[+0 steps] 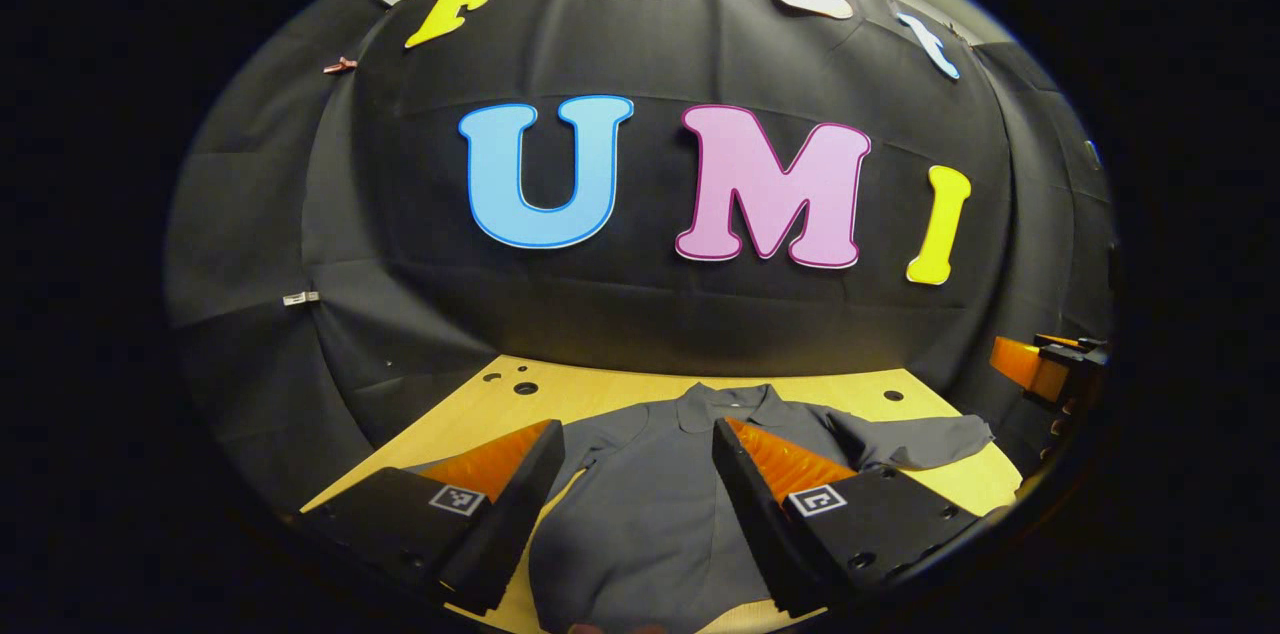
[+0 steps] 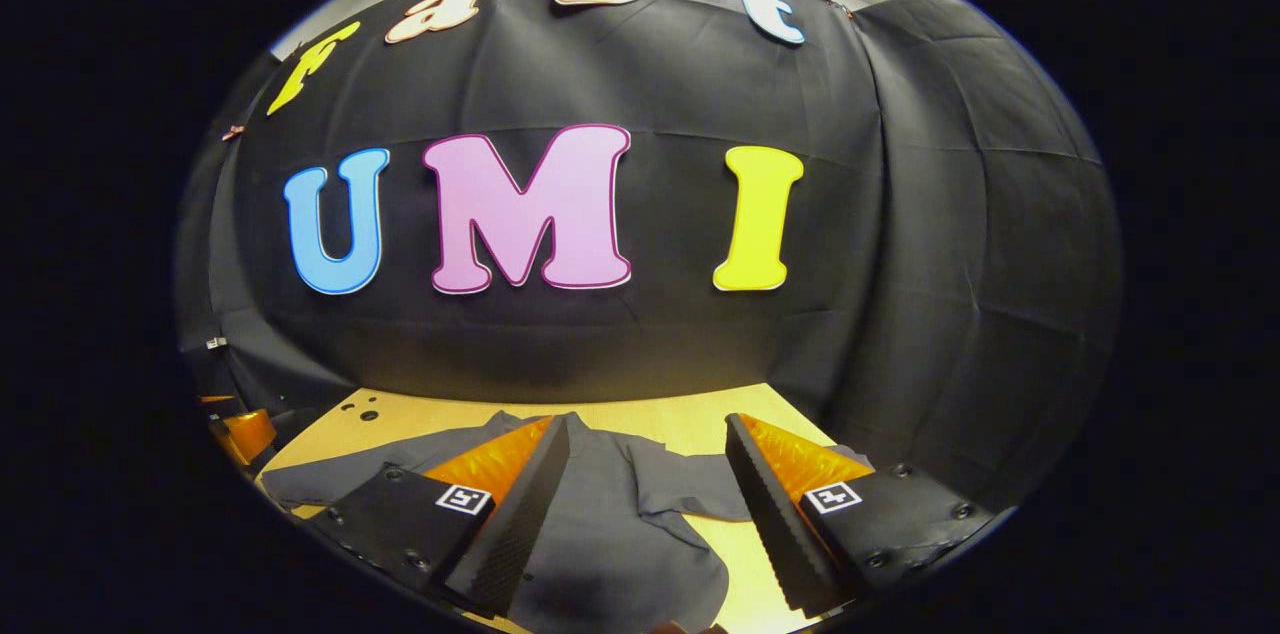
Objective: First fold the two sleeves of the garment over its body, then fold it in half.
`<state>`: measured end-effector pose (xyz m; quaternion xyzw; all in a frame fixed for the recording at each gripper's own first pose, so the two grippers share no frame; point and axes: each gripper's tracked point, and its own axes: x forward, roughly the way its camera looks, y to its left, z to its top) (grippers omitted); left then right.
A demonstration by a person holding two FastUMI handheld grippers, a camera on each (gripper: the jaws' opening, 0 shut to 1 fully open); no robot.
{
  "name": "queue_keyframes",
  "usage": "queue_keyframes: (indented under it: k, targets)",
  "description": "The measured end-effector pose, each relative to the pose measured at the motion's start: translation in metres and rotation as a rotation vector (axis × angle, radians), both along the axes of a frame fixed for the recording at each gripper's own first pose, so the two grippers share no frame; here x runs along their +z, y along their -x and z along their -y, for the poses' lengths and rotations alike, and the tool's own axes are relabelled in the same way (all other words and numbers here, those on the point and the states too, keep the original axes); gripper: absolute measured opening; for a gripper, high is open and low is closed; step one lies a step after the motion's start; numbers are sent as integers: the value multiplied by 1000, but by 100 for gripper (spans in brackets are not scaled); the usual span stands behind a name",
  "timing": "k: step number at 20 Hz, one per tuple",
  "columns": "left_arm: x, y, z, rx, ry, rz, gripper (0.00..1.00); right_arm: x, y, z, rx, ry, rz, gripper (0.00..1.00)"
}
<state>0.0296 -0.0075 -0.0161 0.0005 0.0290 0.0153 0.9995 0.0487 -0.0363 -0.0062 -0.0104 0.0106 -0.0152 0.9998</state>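
Observation:
A dark grey collared shirt lies flat on the wooden table, collar toward the booth wall, one sleeve stretched out to the right. My left gripper hovers open above the shirt's body, nothing between its fingers. In the right gripper view the same shirt lies below, with its sleeve reaching across the table toward the right. My right gripper hangs open over that sleeve side. The other gripper shows at the right edge of the left gripper view, and again as the other gripper at the left edge of the right gripper view.
The table ends at the black cloth wall behind it. A few round holes mark the table's far left corner, and one hole sits near the far right.

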Motion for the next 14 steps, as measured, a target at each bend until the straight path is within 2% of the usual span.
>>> queue_keyframes:
  k: [3,7,10,14]
  targets:
    - [-9,3,0,19,8,-29,94,-18,-13,22,-29,39,-62,98]
    - [-16,7,8,33,-7,-51,94,-39,-31,59,-78,-8,-132,98]
    - [-26,8,15,49,0,-75,94,-63,-47,98,-155,-37,-233,98]
    - [-39,7,31,66,21,-112,94,-91,-72,150,-260,-104,-313,98]
